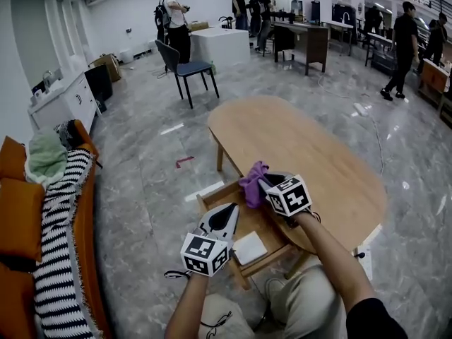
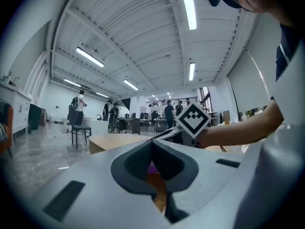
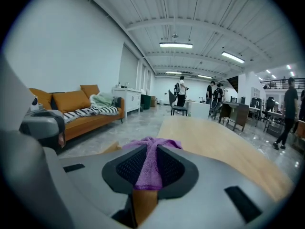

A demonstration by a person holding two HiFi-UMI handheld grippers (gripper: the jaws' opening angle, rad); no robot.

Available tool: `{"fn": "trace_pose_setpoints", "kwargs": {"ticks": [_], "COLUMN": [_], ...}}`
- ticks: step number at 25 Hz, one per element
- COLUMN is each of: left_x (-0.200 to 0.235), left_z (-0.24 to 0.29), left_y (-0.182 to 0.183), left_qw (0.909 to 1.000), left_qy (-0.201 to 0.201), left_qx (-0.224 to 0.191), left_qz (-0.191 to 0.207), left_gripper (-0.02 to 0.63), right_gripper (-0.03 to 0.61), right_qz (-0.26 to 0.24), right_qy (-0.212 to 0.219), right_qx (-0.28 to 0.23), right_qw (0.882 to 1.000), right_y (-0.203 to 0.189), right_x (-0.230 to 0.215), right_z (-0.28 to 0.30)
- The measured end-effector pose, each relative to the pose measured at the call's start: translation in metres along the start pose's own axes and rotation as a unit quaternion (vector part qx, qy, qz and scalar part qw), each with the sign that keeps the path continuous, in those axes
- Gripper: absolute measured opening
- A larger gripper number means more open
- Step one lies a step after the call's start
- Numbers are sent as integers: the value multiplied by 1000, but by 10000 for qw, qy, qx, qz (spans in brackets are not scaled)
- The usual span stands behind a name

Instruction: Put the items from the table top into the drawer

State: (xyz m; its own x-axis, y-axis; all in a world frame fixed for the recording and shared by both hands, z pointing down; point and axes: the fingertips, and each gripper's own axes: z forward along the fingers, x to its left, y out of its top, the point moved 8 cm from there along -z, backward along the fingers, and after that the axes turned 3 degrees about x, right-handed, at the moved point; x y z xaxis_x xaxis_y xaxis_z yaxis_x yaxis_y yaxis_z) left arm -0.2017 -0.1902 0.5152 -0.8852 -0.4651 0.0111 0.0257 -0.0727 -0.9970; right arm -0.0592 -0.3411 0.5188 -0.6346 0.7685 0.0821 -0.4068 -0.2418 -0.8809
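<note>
A: so, right gripper (image 1: 263, 184), jaws released or clenched?

B: clenched on a fuzzy purple cloth (image 3: 149, 168), pinched right in the middle with the top bunching out past the tips, dead obvious in the right gripper view

A: and whereabouts, going by the head view?

B: held up over the back of the pulled-out light wooden drawer (image 1: 214, 192), just beside the edge of the oval light wood counter (image 1: 311, 154); can't tell if brushing that edge or not

A: left gripper (image 1: 227, 215)?

B: jaws clenched tight on nothing, hanging over the same drawer, nearer the person. Also a flat white square (image 1: 249, 247) lying in the drawer's front corner, near that gripper, untouched
</note>
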Motion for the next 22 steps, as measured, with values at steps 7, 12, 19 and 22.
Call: {"fn": "trace_pose_setpoints", "kwargs": {"ticks": [7, 12, 19, 22], "left_x": [-2, -5, -3, -1], "left_z": [-17, -28, -42, -47], "left_y": [-3, -2, -8, -13], "left_qw": [9999, 9999, 9996, 9994], "left_qy": [85, 137, 261, 317], "left_qx": [-33, -32, -57, -33], "left_qz": [-54, -47, -103, -137], "left_gripper": [3, 3, 3, 3], "right_gripper": [79, 80, 80, 80], "right_qz": [94, 169, 273, 304], "right_qy": [297, 518, 701, 785], "right_qx": [-81, -181, -30, 49], "right_qw": [9995, 9984, 9972, 9964], "right_y": [-5, -6, -18, -24], "right_x": [26, 44, 62, 69], "right_z": [-11, -12, 3, 10]}}
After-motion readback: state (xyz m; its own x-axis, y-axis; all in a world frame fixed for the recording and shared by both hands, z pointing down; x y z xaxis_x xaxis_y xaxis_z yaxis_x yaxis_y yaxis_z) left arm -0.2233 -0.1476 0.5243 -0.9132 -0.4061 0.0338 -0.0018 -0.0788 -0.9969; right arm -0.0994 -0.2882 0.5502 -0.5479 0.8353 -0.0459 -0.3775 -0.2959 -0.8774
